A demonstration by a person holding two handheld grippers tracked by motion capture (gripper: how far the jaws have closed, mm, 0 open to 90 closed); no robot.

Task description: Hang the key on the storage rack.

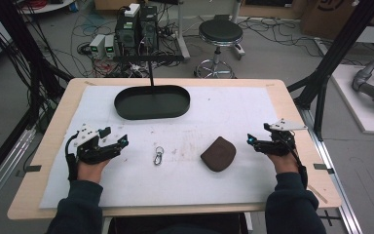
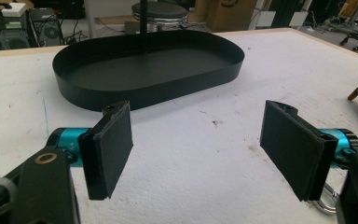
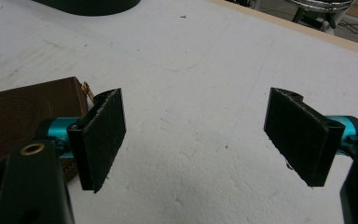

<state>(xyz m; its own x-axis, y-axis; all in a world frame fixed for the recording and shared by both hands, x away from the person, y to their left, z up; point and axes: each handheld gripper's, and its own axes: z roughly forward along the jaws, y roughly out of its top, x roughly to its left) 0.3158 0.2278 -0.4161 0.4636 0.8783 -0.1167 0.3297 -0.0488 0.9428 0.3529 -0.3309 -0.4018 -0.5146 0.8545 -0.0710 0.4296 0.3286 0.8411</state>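
Note:
A black oval tray [image 1: 152, 101] stands at the back middle of the white mat [image 1: 224, 107]; in the left gripper view the tray [image 2: 147, 65] lies ahead, nothing in it. A metal carabiner [image 1: 158, 155] lies at the mat's centre, and its ring [image 2: 325, 201] peeks out by the right jaw. A brown pouch [image 1: 218, 153] rests right of centre, with its edge [image 3: 23, 116] left of the right gripper's jaws. My left gripper [image 1: 118, 142] rests at the left, open, nothing between its pads [image 2: 113, 147]. My right gripper [image 1: 250, 140] rests at the right, open, holding nothing.
The mat covers a wooden table [image 1: 292, 105]. Behind the table stand a stool [image 1: 219, 34], computer boxes [image 1: 136, 29] and loose cables on the floor. Black frame posts [image 1: 328, 58] rise at the right.

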